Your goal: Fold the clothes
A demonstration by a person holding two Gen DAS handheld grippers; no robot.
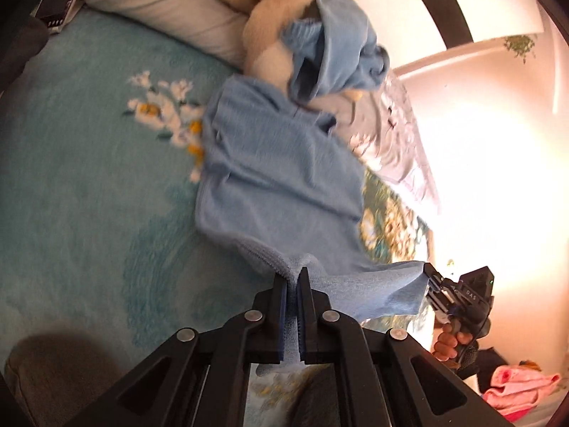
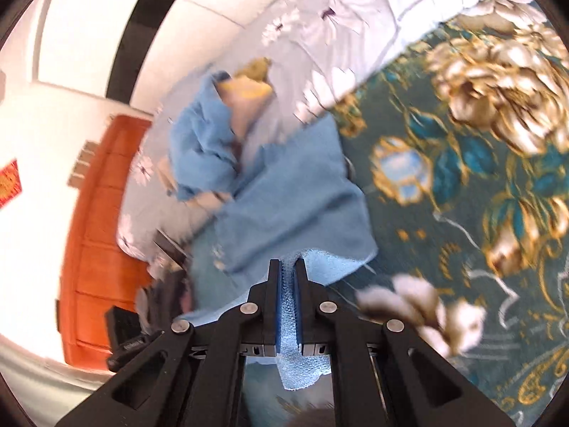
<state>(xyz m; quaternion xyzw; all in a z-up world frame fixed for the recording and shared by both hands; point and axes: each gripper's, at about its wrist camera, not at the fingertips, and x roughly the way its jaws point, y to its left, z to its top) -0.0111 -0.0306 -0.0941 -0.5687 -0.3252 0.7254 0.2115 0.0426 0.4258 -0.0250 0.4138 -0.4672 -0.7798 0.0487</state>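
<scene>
A light blue fleece garment (image 1: 277, 178) lies spread on the bed; it also shows in the right wrist view (image 2: 291, 199). My left gripper (image 1: 292, 274) is shut on its near edge, cloth pinched between the pads. My right gripper (image 2: 288, 265) is shut on another corner of the same garment, with cloth hanging below the jaws. In the left wrist view the right gripper (image 1: 432, 284) shows at the right, holding the stretched corner. A second crumpled blue piece (image 1: 334, 57) lies beyond, also visible in the right wrist view (image 2: 202, 142).
A teal floral blanket (image 1: 89, 149) covers the bed on the left. A dark green and gold floral cover (image 2: 462, 178) lies on the right. A white pillow (image 1: 170, 3), a cream plush (image 1: 270, 28), a grey floral quilt (image 2: 338, 17), a pink cloth (image 1: 515, 388) and an orange door (image 2: 99, 231) are around.
</scene>
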